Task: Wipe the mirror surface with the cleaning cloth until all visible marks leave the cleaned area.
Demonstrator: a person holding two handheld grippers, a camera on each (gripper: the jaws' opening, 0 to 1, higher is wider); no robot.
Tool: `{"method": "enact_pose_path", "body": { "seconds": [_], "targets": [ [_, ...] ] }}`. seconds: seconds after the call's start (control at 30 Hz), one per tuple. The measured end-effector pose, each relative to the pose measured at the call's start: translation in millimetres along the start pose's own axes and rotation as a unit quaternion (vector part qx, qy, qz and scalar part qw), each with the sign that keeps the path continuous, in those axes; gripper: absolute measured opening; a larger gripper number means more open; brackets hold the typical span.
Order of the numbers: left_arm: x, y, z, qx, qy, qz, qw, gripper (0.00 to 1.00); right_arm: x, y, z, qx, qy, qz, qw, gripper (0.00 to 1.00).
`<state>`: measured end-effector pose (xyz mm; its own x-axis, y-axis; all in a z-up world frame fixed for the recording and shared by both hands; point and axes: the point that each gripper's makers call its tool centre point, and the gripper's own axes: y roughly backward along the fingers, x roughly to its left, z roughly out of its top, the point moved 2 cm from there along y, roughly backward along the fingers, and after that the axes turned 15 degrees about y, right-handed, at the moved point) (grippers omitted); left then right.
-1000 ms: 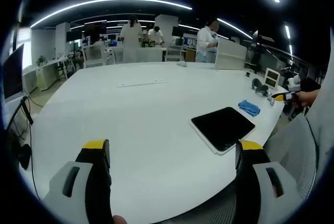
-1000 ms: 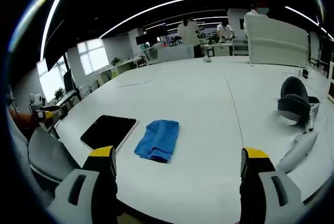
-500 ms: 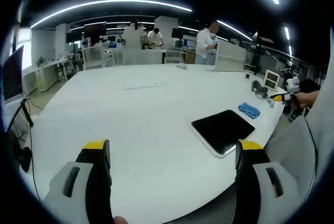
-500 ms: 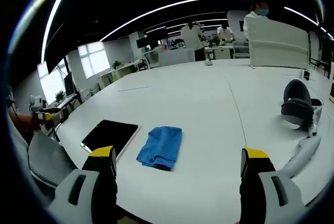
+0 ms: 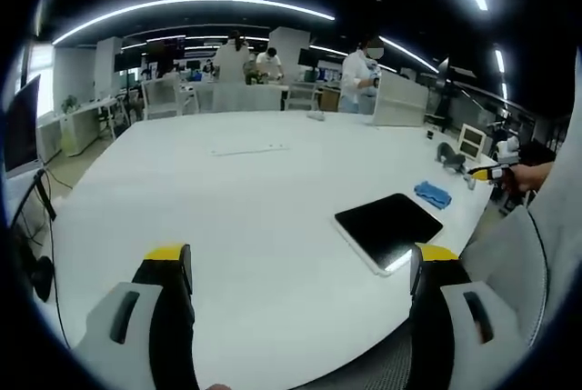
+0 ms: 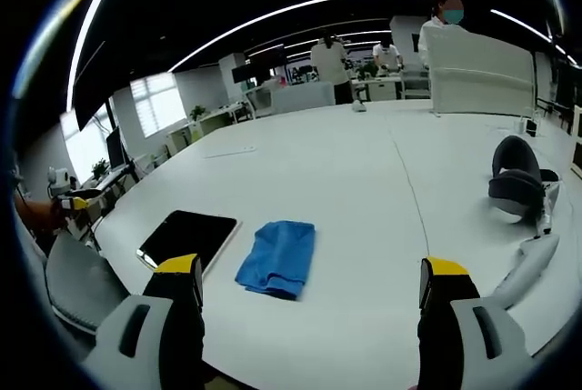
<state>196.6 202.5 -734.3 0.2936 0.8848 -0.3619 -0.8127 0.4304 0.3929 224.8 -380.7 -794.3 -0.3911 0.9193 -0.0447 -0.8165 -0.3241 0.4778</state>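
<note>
A dark rectangular mirror (image 5: 388, 228) with a white rim lies flat on the white table (image 5: 245, 217), at the right of the left gripper view. Beyond it rests the folded blue cloth (image 5: 433, 194). In the right gripper view the blue cloth (image 6: 277, 256) lies just right of the mirror (image 6: 187, 235), a short way ahead of my right gripper (image 6: 309, 295). My left gripper (image 5: 300, 272) hovers over the near table edge, open and holding nothing. My right gripper is open too. At the far right of the left gripper view, a hand holds the right gripper (image 5: 486, 172).
Black headphones (image 6: 516, 181) and a white handheld device (image 6: 527, 258) lie at the table's right in the right gripper view. A white partition (image 6: 480, 72) stands behind. A grey chair (image 6: 77, 285) is by the near left edge. People stand at far desks.
Both views drifted only slightly with the hands. The mirror and the cloth have stayed in place, and both grippers stay open.
</note>
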Motion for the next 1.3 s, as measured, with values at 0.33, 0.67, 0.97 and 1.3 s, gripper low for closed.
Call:
{"method": "enact_pose_path", "body": {
  "seconds": [0.33, 0.67, 0.97, 1.3],
  "targets": [
    [-2.0, 7, -1.4, 0.004, 0.002, 0.009, 1.0, 0.99, 3, 1, -1.0, -0.007, -0.003, 0.009, 0.9999, 0.98],
    [-4.8, 12, -1.8, -0.004, -0.001, 0.008, 1.0, 0.99, 0, 4, 0.0, -0.012, -0.003, 0.009, 0.9999, 0.98],
    [0.1, 6, 2.8, 0.003, -0.005, -0.004, 1.0, 0.99, 10, 12, -3.0, -0.011, -0.015, -0.012, 0.9998, 0.98],
    [-1.2, 8, 7.6, -0.009, -0.001, -0.002, 1.0, 0.99, 10, 14, -6.3, -0.009, -0.016, -0.012, 0.9998, 0.98]
  ]
}}
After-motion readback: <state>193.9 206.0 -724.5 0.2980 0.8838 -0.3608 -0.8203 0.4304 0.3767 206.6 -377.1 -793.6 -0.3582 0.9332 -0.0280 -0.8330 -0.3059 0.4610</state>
